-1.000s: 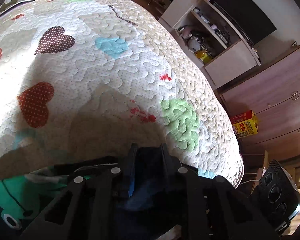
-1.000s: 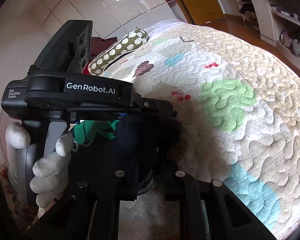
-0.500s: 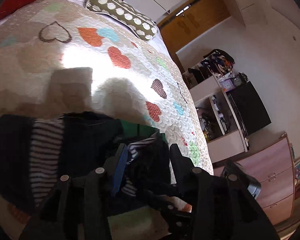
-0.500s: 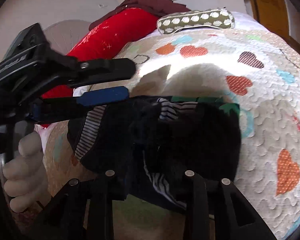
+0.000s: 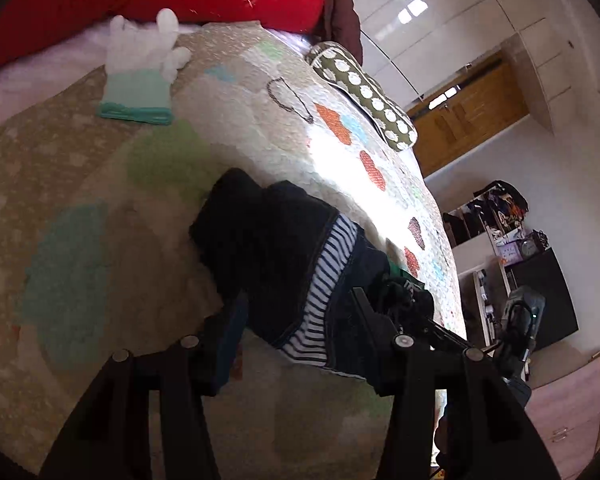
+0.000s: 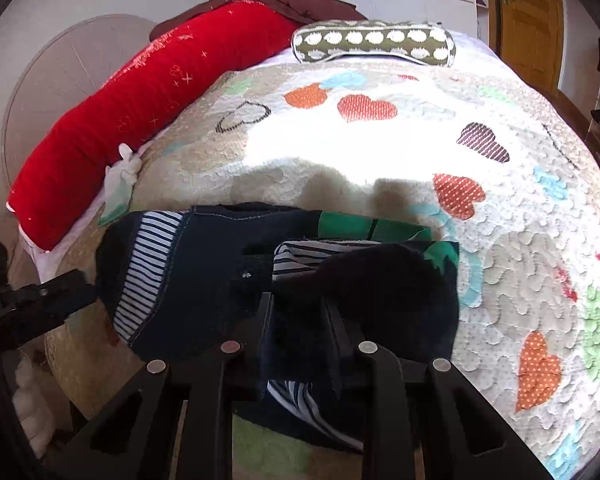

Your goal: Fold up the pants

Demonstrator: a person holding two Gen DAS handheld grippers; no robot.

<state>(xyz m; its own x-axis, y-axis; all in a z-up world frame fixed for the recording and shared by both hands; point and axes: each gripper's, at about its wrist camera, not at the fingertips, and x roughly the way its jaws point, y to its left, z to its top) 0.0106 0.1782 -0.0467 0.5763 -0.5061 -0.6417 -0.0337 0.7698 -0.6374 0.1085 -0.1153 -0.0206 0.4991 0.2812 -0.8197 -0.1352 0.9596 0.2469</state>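
The pants are dark navy with striped panels and green patches, lying folded on the heart-patterned quilt. They also show in the right wrist view. My left gripper is open, its fingers standing either side of the pants' near edge. My right gripper is shut on a fold of the pants at their near edge. The left gripper's fingers show at the left of the right wrist view, beside the pants' left end.
A red bolster and a dotted green pillow lie at the far side of the bed. A white and teal glove lies on the quilt beyond the pants. Shelves and a cabinet stand to the right of the bed.
Both grippers carried the pants across the bed and laid them down folded. My left gripper has opened and let go of the cloth; my right gripper still holds it.
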